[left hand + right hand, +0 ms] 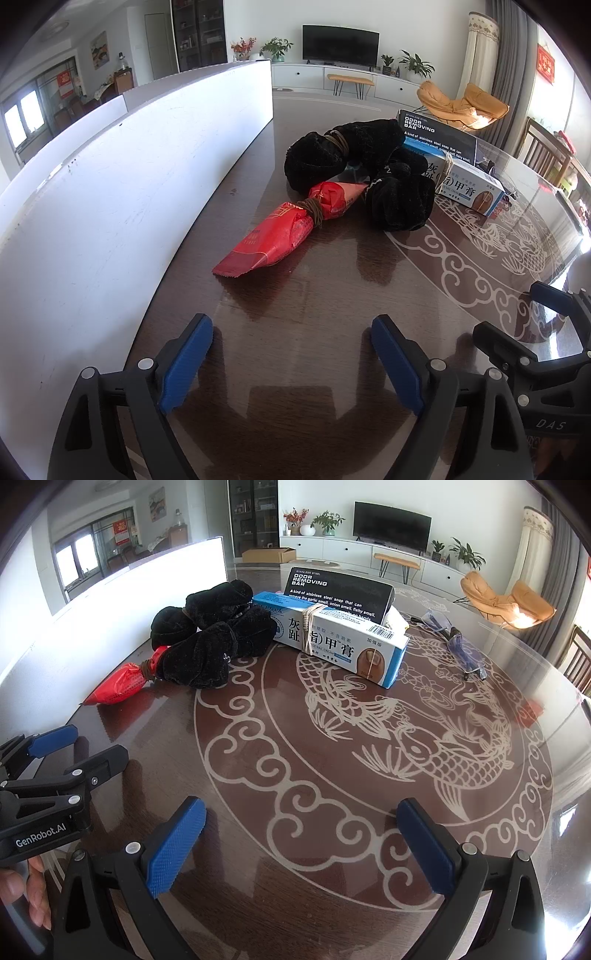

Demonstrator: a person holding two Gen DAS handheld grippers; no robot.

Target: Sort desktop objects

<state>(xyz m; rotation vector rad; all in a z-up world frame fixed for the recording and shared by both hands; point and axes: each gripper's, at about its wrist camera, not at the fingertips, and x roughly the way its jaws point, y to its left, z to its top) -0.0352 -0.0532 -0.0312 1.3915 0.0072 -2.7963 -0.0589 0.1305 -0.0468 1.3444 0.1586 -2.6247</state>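
A pile lies on the dark round table. A red packet tied with a brown band lies nearest my left gripper, which is open and empty, low over the table. Black velvet scrunchies lie behind the packet. A white-blue nail cream box with a rubber band leans on a black odor removing bar box. Blue glasses lie to the right. My right gripper is open and empty, over the fish pattern.
A white board stands along the table's left side. The left gripper shows in the right wrist view; the right gripper shows in the left wrist view. Chairs stand beyond the far right rim.
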